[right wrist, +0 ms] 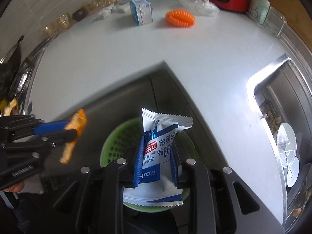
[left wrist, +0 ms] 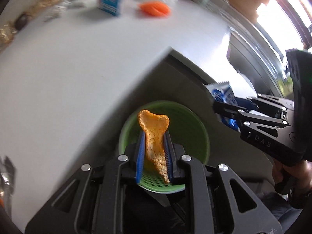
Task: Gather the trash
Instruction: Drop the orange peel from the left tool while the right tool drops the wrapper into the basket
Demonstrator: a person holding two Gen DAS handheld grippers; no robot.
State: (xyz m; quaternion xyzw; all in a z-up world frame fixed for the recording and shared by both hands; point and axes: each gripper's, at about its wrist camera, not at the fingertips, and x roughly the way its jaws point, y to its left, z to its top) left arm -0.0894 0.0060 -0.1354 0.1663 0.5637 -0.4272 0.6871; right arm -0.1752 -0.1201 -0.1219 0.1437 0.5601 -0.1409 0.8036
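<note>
Above the green bin (left wrist: 187,128), the left gripper (left wrist: 154,152) pinches an orange peel (left wrist: 154,134) in its jaws; the right gripper (right wrist: 156,161) pinches a wipe packet (right wrist: 161,136). Neither item is dropped yet. A blue carton (right wrist: 141,10) and plastic wrap (right wrist: 198,5) remain on the worktop (right wrist: 175,46), possibly trash.

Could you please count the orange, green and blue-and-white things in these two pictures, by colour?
Orange: 2, the peel in the left gripper and the spiky ball.
Green: 1, the bin.
Blue-and-white: 2, the wipe packet in the right gripper and the small box.
Total: 5
</note>
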